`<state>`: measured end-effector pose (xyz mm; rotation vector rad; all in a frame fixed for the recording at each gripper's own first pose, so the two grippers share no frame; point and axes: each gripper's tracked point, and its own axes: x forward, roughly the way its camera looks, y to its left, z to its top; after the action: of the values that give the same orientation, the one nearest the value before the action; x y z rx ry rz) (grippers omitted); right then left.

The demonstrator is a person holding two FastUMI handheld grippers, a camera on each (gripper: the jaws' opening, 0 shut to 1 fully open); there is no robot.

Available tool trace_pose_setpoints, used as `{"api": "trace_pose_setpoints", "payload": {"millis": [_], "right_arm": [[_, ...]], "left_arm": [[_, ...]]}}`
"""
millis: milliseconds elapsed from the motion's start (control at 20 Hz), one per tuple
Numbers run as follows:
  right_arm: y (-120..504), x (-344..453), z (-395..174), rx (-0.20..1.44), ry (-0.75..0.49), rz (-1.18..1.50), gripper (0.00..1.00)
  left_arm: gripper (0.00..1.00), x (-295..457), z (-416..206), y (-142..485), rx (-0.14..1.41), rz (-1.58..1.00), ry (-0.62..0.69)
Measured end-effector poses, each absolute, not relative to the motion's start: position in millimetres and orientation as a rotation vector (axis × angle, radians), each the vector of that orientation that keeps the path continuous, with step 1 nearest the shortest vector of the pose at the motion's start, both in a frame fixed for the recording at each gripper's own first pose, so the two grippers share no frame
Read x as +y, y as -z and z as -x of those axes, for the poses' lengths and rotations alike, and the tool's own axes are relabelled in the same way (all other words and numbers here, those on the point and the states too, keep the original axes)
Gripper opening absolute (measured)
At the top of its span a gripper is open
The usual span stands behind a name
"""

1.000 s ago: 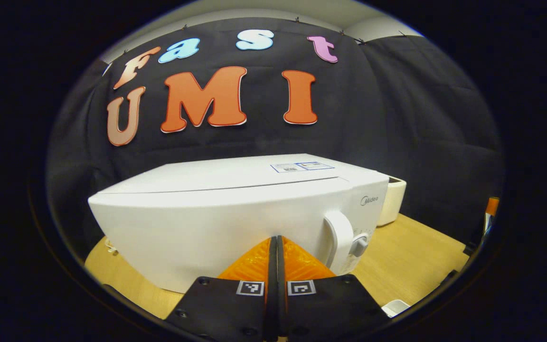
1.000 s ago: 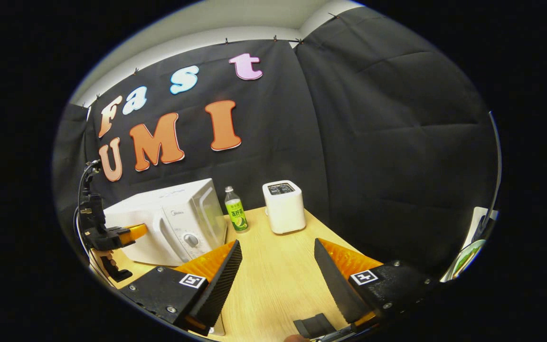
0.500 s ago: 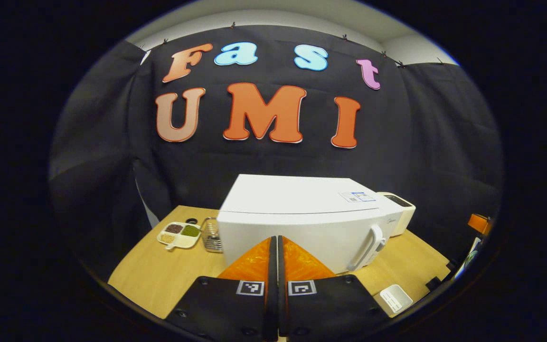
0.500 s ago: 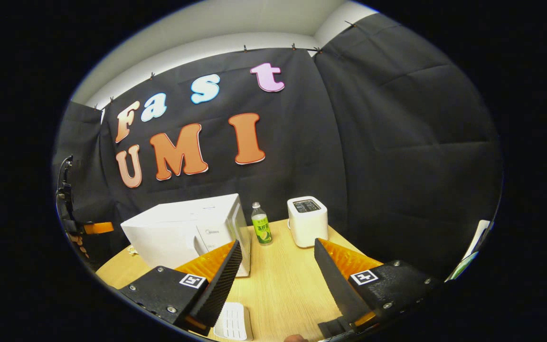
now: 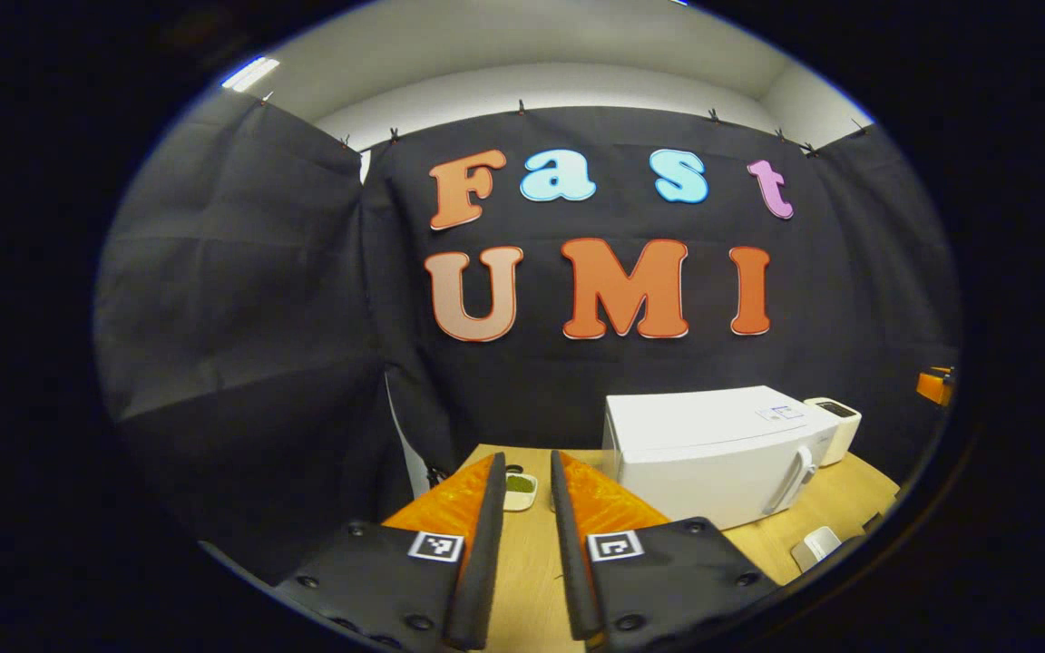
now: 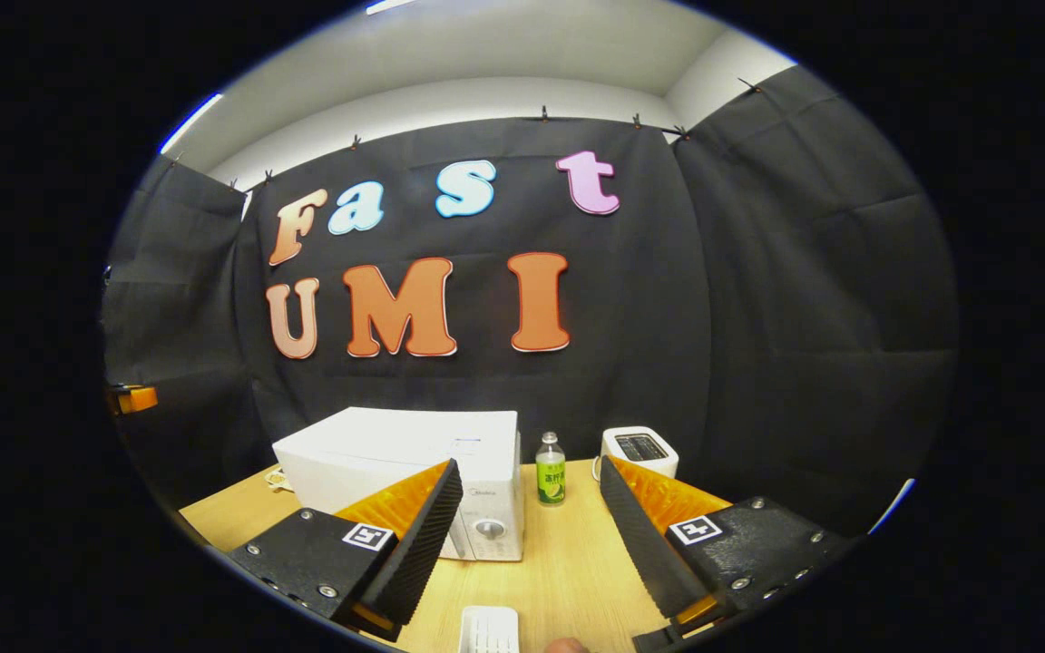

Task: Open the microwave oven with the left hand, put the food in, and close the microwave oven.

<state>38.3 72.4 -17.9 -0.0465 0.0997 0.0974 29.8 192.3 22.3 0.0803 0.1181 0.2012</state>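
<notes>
The white microwave [image 5: 713,453] stands on the wooden table [image 5: 522,580] to the right of my left gripper [image 5: 524,472], its door closed and its handle [image 5: 790,481] on the right side. The left gripper's fingers are a small gap apart and hold nothing. In the right gripper view the microwave [image 6: 395,458] sits ahead and to the left, with its knob [image 6: 489,529] facing me. My right gripper [image 6: 530,476] stands wide open and empty, well back from it. A small white ribbed object [image 6: 489,628] lies on the table just below the right gripper.
A green-labelled bottle [image 6: 551,472] and a white toaster [image 6: 639,451] stand right of the microwave. A small sectioned dish [image 5: 520,490] with green contents lies left of it, by the wall. Black cloth closes the booth behind and on both sides.
Both grippers have drawn back and risen, so the microwave looks smaller and farther off. The left gripper's fingers went from pressed together to slightly apart.
</notes>
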Motion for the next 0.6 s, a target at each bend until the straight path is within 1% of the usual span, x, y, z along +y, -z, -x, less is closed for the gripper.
{"api": "trace_pose_setpoints", "payload": {"millis": [50,100,150,300,350,400,450,500,550,600], "right_arm": [[14.9,77.8,-39.6,0.098,-0.099,0.051,0.95],[13.6,83.7,-40.4,0.097,-0.105,0.056,0.95],[11.3,89.6,-39.8,0.094,-0.112,0.058,0.95],[6.3,101.6,-37.3,0.078,-0.135,0.048,0.95],[6.0,103.3,-36.3,0.076,-0.14,0.047,0.95],[6.9,104.0,-36.7,0.075,-0.141,0.048,0.95],[8.2,102.6,-37.2,0.075,-0.137,0.053,0.95],[8.8,102.2,-36.8,0.075,-0.136,0.06,0.95],[9.3,101.4,-35.7,0.078,-0.137,0.063,0.95],[10.8,101.7,-35.7,0.08,-0.14,0.061,0.95]], "left_arm": [[0.45,195.0,-25.4,-27.2,0.108,-0.083,-0.194],[0.51,194.3,-21.0,-30.6,0.098,-0.087,-0.189],[0.52,195.5,-18.5,-34.3,0.09,-0.09,-0.19],[0.96,193.0,-13.2,-26.7,0.114,-0.087,-0.196],[0.96,189.9,-13.1,-28.2,0.11,-0.092,-0.189],[1.0,185.9,-14.8,-30.6,0.108,-0.09,-0.184],[0.96,183.5,-15.4,-32.7,0.103,-0.086,-0.182],[0.96,182.6,-16.9,-33.2,0.096,-0.082,-0.18],[1.0,181.6,-17.0,-34.6,0.092,-0.079,-0.182],[0.96,180.1,-16.3,-33.9,0.092,-0.08,-0.182]]}}
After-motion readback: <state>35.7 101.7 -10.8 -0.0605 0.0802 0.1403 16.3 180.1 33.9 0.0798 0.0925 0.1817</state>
